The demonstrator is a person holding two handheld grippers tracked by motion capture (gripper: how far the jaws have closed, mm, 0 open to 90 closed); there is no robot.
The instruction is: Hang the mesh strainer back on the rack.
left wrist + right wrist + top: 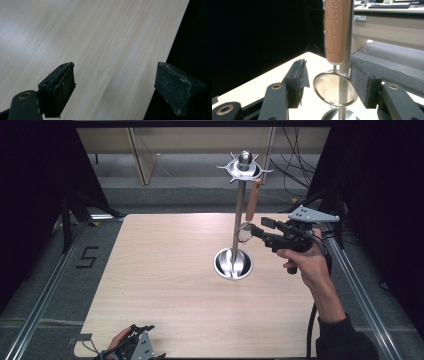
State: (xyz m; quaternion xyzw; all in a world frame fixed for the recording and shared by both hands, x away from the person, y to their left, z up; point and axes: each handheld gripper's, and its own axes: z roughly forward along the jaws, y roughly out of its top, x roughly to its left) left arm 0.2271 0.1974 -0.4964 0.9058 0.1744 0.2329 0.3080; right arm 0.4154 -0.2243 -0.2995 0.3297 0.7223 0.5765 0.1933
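Note:
A small mesh strainer [244,233] with a wooden handle [252,200] hangs head down from the hooked crown [244,167] of a metal utensil stand [240,215], next to the pole. My right gripper [256,227] comes in from the right, level with the mesh ring. In the right gripper view the strainer [334,90] hangs between the open jaws of my right gripper [329,75]. There is a gap to the left pad, and the ring's rim sits close to the right pad [362,82]. My left gripper [115,75] stands open with nothing between its jaws, above the table's near left edge [137,332].
The stand's round steel base [233,263] sits right of the middle of the light wooden table [165,270]. Metal rails [45,290] run along both sides. Dark curtains close in left and right, and cables lie on the floor behind.

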